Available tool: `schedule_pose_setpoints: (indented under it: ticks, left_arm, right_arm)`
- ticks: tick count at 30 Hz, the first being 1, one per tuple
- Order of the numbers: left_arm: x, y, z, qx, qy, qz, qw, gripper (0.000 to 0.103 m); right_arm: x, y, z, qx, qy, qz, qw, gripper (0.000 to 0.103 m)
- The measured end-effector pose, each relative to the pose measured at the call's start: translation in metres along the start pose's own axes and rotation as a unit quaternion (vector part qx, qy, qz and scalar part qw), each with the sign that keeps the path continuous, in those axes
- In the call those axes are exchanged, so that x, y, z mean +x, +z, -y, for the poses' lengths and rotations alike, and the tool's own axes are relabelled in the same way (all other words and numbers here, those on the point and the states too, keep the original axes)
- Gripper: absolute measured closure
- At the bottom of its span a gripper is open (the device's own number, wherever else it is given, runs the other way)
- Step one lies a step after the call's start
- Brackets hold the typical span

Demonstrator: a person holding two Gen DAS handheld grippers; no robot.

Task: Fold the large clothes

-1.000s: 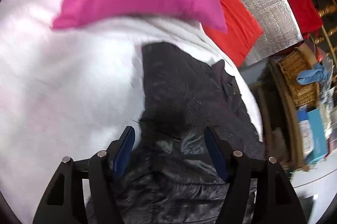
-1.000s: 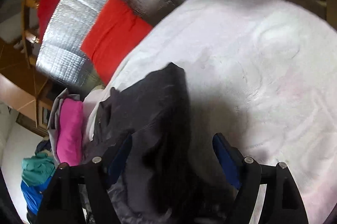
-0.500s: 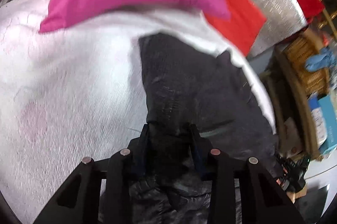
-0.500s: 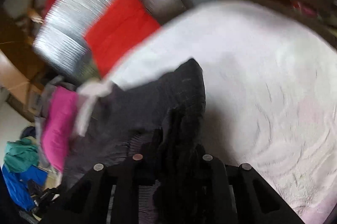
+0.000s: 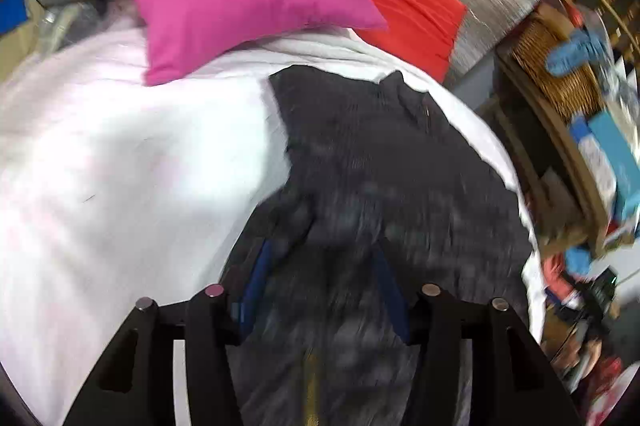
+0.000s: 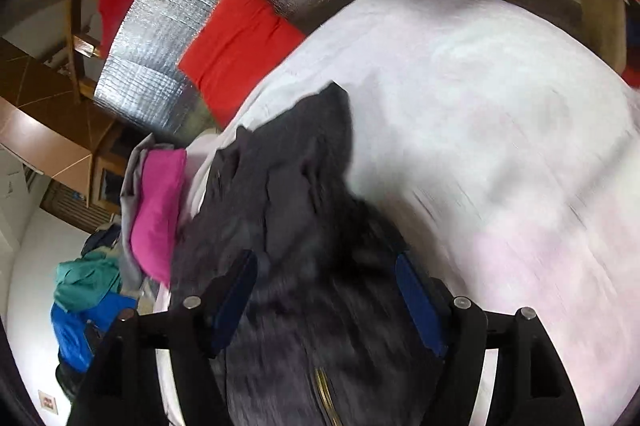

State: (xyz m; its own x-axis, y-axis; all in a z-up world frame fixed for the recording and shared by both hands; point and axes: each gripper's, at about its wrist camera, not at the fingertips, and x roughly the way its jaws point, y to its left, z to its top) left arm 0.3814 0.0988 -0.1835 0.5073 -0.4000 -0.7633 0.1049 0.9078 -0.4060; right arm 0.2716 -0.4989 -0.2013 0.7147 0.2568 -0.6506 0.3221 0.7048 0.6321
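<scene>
A dark grey jacket (image 5: pixel 384 178) is lying on a white blanket (image 5: pixel 120 166) that is covering the bed. In the left wrist view the jacket is filling the middle and running down to 6 o'clock, where a brass zipper (image 5: pixel 310 394) is showing. In the right wrist view it is lying from the middle down to 6 o'clock too.

The left gripper (image 5: pixel 320 290) is hanging over the jacket. Its jaws have just been opening, and now they are standing apart with dark cloth between the blue pads (image 5: pixel 256 286). The picture is blurry, so it is hard to be sure, but the pads do not look like they are squeezing the cloth. The right gripper (image 6: pixel 324 302) is doing the same: its jaws have just been opening, they are spread wide, and the jacket is lying under them, not pinched.

A pink pillow (image 5: pixel 240 6) is sitting at 12 o'clock in the left view, and a red cushion (image 5: pixel 412 14) at 1 o'clock.

The jacket is looking partly folded, with one side lying over the other, but it is lumpy and wrinkled. I am guessing more folding and smoothing are left.
</scene>
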Motion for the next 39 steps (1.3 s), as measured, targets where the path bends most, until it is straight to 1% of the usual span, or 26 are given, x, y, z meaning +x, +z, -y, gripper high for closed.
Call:
schedule_pose_setpoints:
  ticks: [3,5,7,10,12,14,17,18,19,22,24,25,26,29,33,36,39]
  left_arm:
    - [-0.03,-0.037,-0.003,0.035,0.035,0.01,0.9987,0.045]
    - [-0.045,-0.062,-0.013,0.038,0.053,0.017,0.9978,0.044]
    - [-0.056,-0.088,-0.025,0.03,0.062,0.019,0.9974,0.043]
    - [-0.059,-0.121,-0.043,-0.004,0.07,0.004,0.9976,0.043]
    - [-0.063,-0.139,-0.052,-0.027,0.061,-0.004,0.9978,0.043]
    - [-0.067,-0.151,-0.053,-0.027,0.066,0.0,0.9974,0.043]
    - [-0.065,-0.157,-0.045,-0.004,0.084,-0.006,0.9965,0.043]
    - [-0.064,-0.158,-0.044,-0.002,0.085,-0.009,0.9963,0.043]
    - [-0.062,-0.157,-0.042,-0.004,0.078,-0.012,0.9968,0.043]
    - [-0.058,-0.139,-0.03,-0.001,0.073,-0.005,0.9973,0.043]
    - [-0.052,-0.118,-0.019,0.002,0.069,0.014,0.9975,0.042]
    - [-0.049,-0.108,-0.016,-0.001,0.068,0.017,0.9975,0.042]
    - [-0.041,-0.096,-0.013,-0.007,0.064,0.017,0.9978,0.041]
    - [-0.016,-0.058,-0.009,-0.027,0.045,0.015,0.9985,0.041]
    - [0.017,-0.013,-0.012,-0.066,0.015,0.01,0.9977,0.041]
    - [0.037,0.011,-0.017,-0.095,-0.007,0.023,0.9952,0.04]
    - [0.058,0.03,-0.015,-0.103,-0.019,0.023,0.9942,0.039]
  right_arm:
    - [-0.021,-0.025,0.015,0.001,-0.003,-0.003,1.0,0.028]
    - [-0.036,-0.043,0.029,0.004,-0.009,-0.007,1.0,0.028]
    - [-0.044,-0.063,0.04,0.01,-0.008,-0.019,1.0,0.028]
    - [-0.047,-0.085,0.048,0.007,-0.017,-0.037,0.999,0.028]
    - [-0.05,-0.096,0.049,0.0,-0.022,-0.046,0.999,0.028]
    - [-0.055,-0.105,0.046,-0.008,-0.019,-0.042,0.999,0.028]
    - [-0.056,-0.11,0.041,-0.011,-0.025,-0.041,0.999,0.028]
    - [-0.056,-0.111,0.041,-0.009,-0.027,-0.04,0.999,0.028]
    - [-0.056,-0.11,0.039,-0.009,-0.026,-0.036,0.999,0.028]
    - [-0.053,-0.099,0.028,-0.015,-0.016,-0.015,1.0,0.028]
    - [-0.045,-0.084,0.023,-0.002,0.007,-0.003,1.0,0.028]
    - [-0.038,-0.075,0.02,0.006,0.022,-0.001,1.0,0.028]
    - [-0.031,-0.065,0.017,0.012,0.026,0.001,1.0,0.028]
    - [-0.009,-0.034,0.008,0.012,0.028,0.017,0.999,0.028]
    - [0.023,0.004,0.002,0.01,0.029,0.023,0.999,0.028]
    - [0.049,0.029,0.004,0.019,0.02,0.026,0.999,0.028]
    - [0.074,0.047,0.005,0.017,0.025,0.017,0.999,0.028]
